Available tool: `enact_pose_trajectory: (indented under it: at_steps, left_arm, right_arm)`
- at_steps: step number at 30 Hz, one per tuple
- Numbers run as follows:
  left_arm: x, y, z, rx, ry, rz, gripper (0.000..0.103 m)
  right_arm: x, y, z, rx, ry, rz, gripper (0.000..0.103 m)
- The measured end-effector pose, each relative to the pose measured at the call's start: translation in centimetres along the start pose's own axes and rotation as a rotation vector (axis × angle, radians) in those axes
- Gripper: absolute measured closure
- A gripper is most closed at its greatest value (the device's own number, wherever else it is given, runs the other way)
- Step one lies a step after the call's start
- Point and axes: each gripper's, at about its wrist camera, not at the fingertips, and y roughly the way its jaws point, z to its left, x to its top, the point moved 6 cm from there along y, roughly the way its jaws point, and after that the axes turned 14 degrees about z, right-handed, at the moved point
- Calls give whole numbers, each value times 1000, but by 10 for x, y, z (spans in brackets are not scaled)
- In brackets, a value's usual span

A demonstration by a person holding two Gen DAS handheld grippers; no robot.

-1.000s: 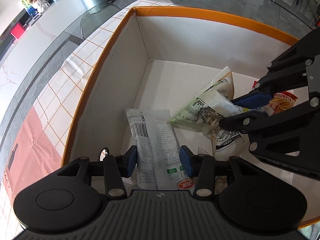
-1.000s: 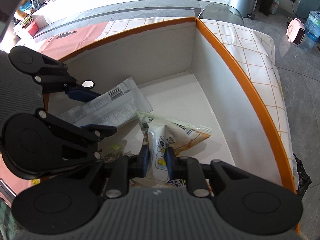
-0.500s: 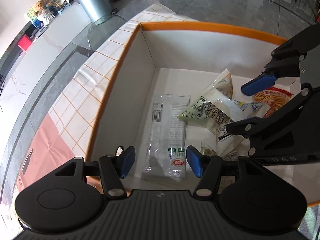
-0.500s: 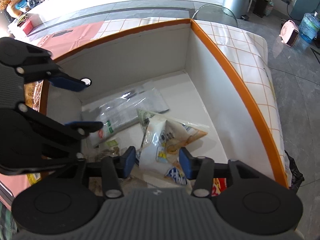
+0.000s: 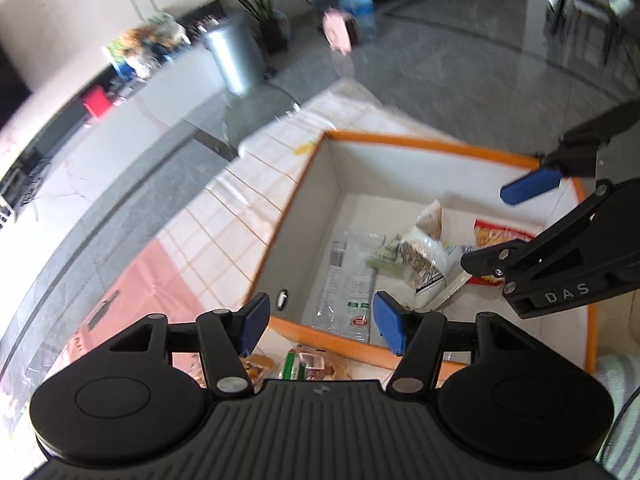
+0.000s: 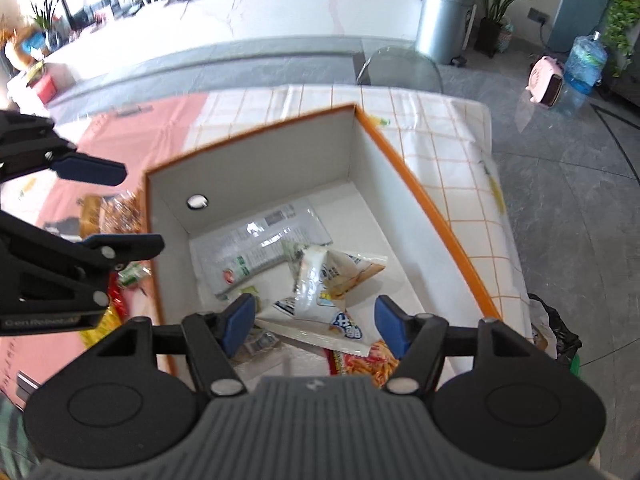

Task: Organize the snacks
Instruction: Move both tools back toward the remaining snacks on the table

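Box (image 6: 432, 216), two open tools above

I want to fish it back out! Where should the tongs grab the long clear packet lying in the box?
Probably from straight above, across the narrow width of the long clear plastic packet near its middle. It lies flat on the floor of the orange-rimmed white box, its long sides mostly uncovered, so open tongs could straddle it.

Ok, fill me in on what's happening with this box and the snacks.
A person holds a gripper in each hand above an orange-rimmed box. Neither holds anything: the left gripper is open, and the right gripper has its jaws opening. Inside the box lie a long clear packet, a white snack bag and a red packet. More snacks wait on the tablecloth outside.
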Motion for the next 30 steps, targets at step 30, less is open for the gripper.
enact_pose_trajectory:
  at_steps: [30]
  left_arm:
    - [-191,-92,41,13,-453,-258,33]
  right_arm:
    - [-136,-77,135,109,114,-445,27]
